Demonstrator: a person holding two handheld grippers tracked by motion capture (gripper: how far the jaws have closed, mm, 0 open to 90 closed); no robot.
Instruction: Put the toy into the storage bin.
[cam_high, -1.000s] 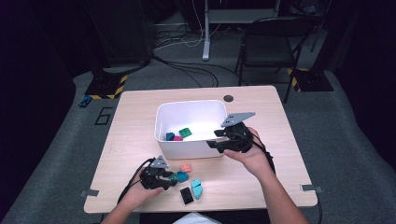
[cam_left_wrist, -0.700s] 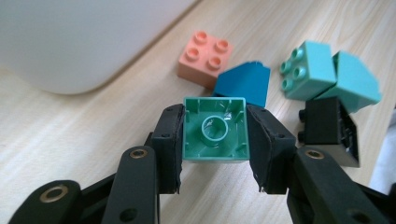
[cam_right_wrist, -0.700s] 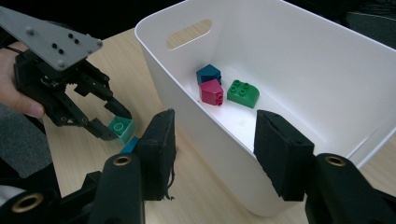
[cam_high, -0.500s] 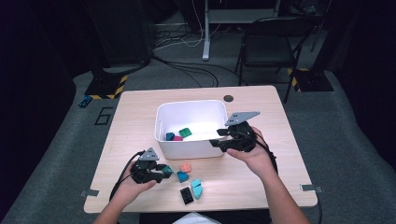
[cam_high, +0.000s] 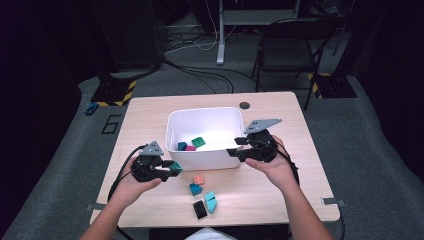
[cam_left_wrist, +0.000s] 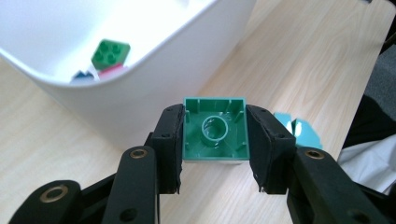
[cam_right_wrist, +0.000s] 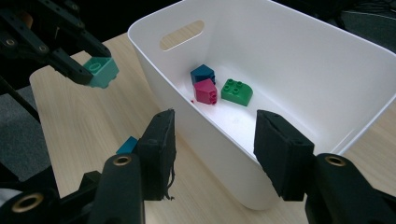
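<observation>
A wooden table (cam_high: 280, 185) is seen from the high view, with a white bin (cam_high: 204, 120) set near its middle. Three bricks are noted on the bin floor in the right gripper view: a dark blue brick (cam_right_wrist: 202, 73), a magenta brick (cam_right_wrist: 205, 90) touching it, and a green brick (cam_right_wrist: 237, 91) just beside them.

The left gripper (cam_high: 171, 167) is held above the table, just off the bin's near left corner. A teal-green brick (cam_left_wrist: 215, 129) is clamped between its jaws, hollow underside turned toward the camera (the round inner tube is plainly visible). The same brick is seen from the right gripper view, held clear of the table surface.

The right gripper (cam_high: 233, 151) is positioned at the bin's near right corner, jaws apart and nothing between the pads; the bin's near wall is straddled in its own view.

On the table in front of the bin, four loose pieces are recorded: an orange brick (cam_high: 199, 179), a blue brick (cam_high: 195, 189), a light cyan brick (cam_high: 211, 202) and a black brick (cam_high: 200, 209), the last two lying just beside each other.
</observation>
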